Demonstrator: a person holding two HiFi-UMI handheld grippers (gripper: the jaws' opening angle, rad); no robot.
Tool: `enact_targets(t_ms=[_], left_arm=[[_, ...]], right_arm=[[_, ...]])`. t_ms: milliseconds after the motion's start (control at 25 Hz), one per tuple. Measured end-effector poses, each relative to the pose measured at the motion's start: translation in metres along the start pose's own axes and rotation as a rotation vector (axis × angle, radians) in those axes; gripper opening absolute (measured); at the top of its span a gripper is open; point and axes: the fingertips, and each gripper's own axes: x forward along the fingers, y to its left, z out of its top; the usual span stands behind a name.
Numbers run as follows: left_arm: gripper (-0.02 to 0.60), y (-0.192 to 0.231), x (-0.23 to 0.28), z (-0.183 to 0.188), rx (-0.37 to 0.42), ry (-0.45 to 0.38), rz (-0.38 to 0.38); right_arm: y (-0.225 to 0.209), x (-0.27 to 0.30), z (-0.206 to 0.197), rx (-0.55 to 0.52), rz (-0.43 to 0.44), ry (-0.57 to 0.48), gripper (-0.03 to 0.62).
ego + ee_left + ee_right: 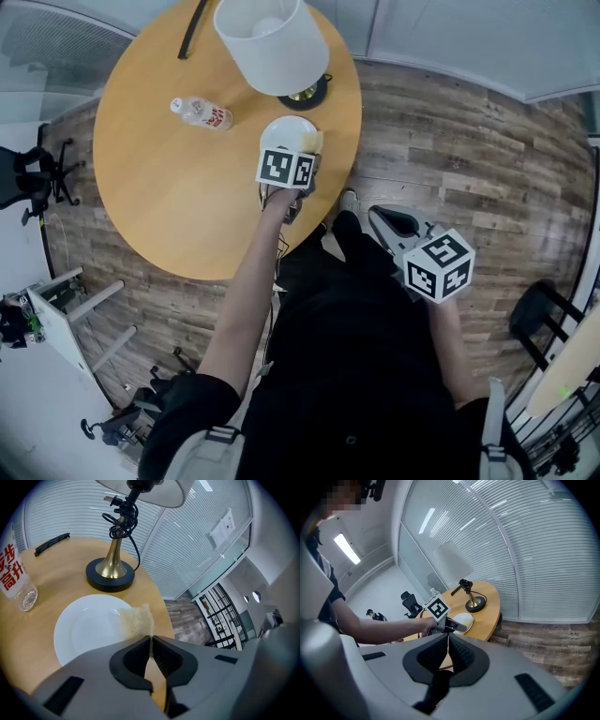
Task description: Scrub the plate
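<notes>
A white plate [283,132] [86,630] lies on the round wooden table [169,178], near its edge and in front of the lamp. My left gripper [302,147] [151,640] is over the plate's near right rim, shut on a thin beige scrub pad [137,619] that stands up from the jaws over the plate. My right gripper [382,218] [448,637] hangs off the table over the floor, shut and holding nothing. From there I see the plate [463,619] and the left gripper's marker cube [436,607] further off.
A lamp with a brass stem, dark round base [110,575] and white shade [272,42] stands just behind the plate. A clear bottle with a red label [202,112] [13,576] lies to its left. A black strip [51,543] rests at the table's far side.
</notes>
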Motion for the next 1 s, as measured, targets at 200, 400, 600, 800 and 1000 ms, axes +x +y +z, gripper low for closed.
enact_targets(t_ms=[200, 400, 600, 800, 1000], left_arm=[[0.023, 0.012, 0.000, 0.007, -0.062, -0.026, -0.015], [0.023, 0.040, -0.016, -0.002, -0.189, -0.064, -0.010], [0.023, 0.064, -0.035, -0.013, -0.237, -0.085, 0.031], [0.023, 0.085, -0.055, -0.015, -0.249, -0.103, 0.085], [0.023, 0.099, -0.059, -0.011, -0.246, -0.102, 0.113]], right_arm=[[-0.002, 0.000, -0.002, 0.006, -0.003, 0.002, 0.018], [-0.001, 0.007, 0.003, -0.003, 0.015, 0.008, 0.018], [0.005, 0.018, 0.009, -0.024, 0.050, 0.019, 0.018], [0.014, 0.026, 0.015, -0.039, 0.072, 0.024, 0.018], [0.009, 0.026, 0.016, -0.027, 0.059, 0.027, 0.018]])
